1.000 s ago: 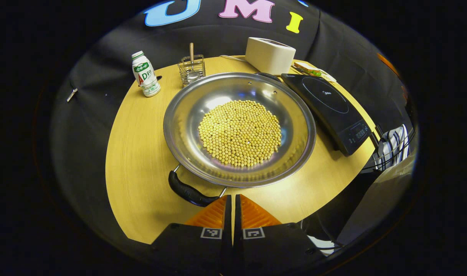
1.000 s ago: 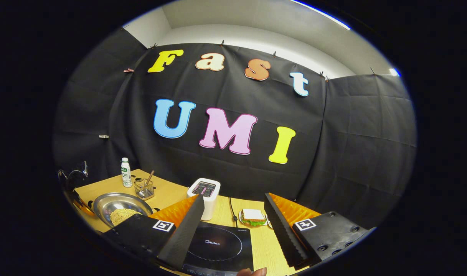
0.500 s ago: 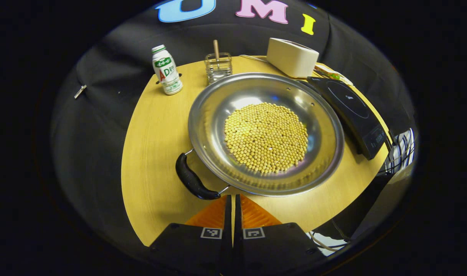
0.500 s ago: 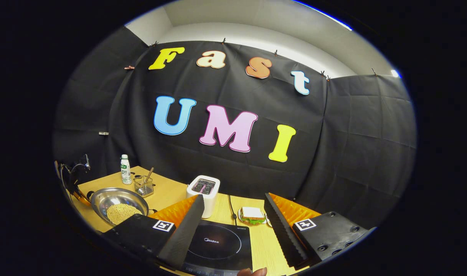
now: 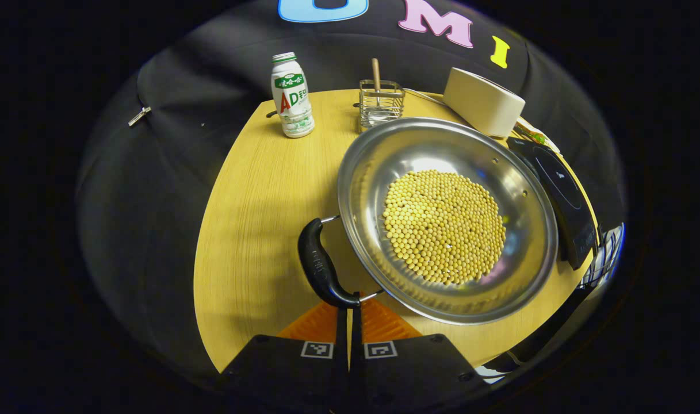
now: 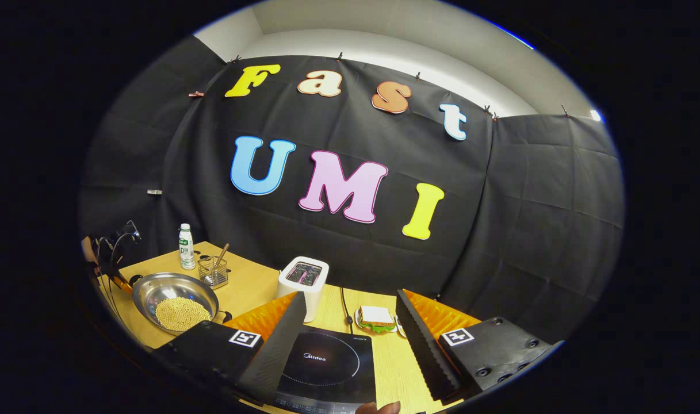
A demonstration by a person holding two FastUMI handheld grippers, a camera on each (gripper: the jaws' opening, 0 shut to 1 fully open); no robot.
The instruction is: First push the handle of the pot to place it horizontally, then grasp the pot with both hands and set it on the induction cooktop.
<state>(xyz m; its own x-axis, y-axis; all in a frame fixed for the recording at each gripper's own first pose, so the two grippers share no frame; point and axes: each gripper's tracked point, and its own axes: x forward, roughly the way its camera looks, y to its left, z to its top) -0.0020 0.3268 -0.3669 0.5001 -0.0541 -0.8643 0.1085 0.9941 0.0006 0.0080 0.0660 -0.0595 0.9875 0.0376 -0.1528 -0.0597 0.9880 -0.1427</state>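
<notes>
A wide steel pot [image 5: 355, 172] holding yellow beans sits on the round wooden table [image 5: 252, 218]. Its black side handle [image 5: 320, 263] points toward me in the left gripper view. My left gripper [image 5: 349, 300] is shut, with its tips against the near end of that handle and nothing held between them. The black induction cooktop [image 5: 559, 192] lies just right of the pot. In the right gripper view, my right gripper [image 6: 350, 294] hovers open over the cooktop [image 6: 326, 359]. The pot [image 6: 154, 284] is far off at the lower left.
A white bottle [image 5: 292, 95], a wire basket [image 5: 381, 103] with a wooden stick and a white toaster [image 5: 483, 101] stand along the table's far side. A sandwich on a plate [image 6: 375, 318] lies behind the cooktop. A fingertip [image 6: 378, 408] shows at the bottom edge.
In the left gripper view the pot has shifted right and its handle has swung from lower left to nearly end-on against my shut tips. The right gripper tilted slightly down, still open.
</notes>
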